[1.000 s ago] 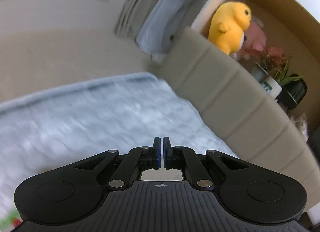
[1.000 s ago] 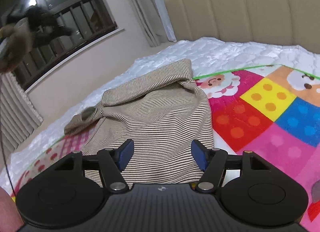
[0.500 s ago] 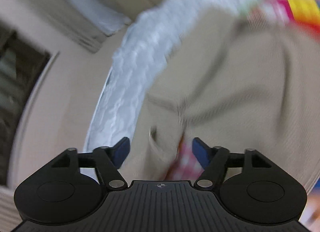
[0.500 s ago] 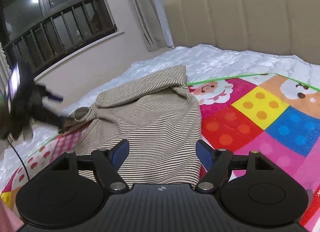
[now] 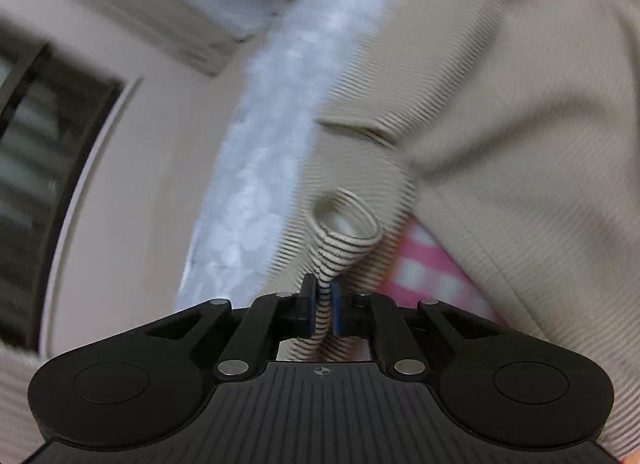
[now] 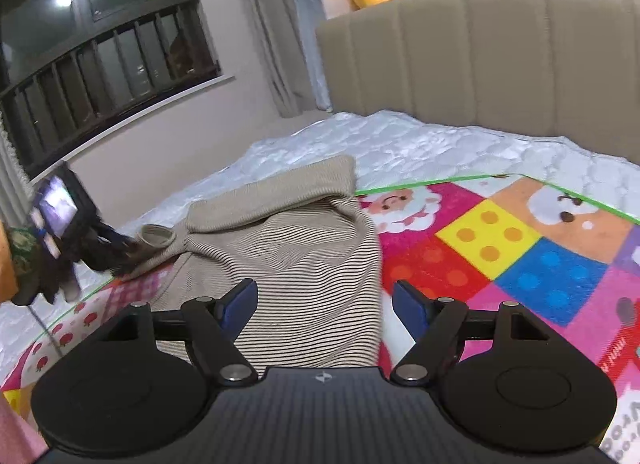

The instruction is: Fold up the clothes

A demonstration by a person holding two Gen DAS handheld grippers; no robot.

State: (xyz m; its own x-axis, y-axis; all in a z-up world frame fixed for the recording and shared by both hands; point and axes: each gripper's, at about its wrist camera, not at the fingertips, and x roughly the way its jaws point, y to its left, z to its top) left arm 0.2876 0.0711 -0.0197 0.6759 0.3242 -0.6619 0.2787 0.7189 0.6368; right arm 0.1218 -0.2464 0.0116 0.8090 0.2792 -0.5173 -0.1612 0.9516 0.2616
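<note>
Bed (image 6: 420, 143) under bright mat (image 6: 500, 248) — striped top (image 6: 304, 264) crumpled at mat's 9 o'clock edge. Right gripper (image 6: 324, 304) spread wide, empty, above top. Left gripper (image 5: 322, 296) clamped on cuff (image 5: 344, 232) — 9 o'clock of top.

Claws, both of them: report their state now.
Left claw: shut on the striped sleeve cuff.
Right claw: open, holding nothing, above the striped top.

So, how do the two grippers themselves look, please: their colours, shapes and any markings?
Both are alike. The left gripper and the right gripper are matte black, with a ribbed centre plate bearing a small round emblem, a round disc on each side, silver rivets on the linkage bars, and blue pads on the fingers. Seen from the right wrist view, the left gripper carries a small lit screen.
</note>
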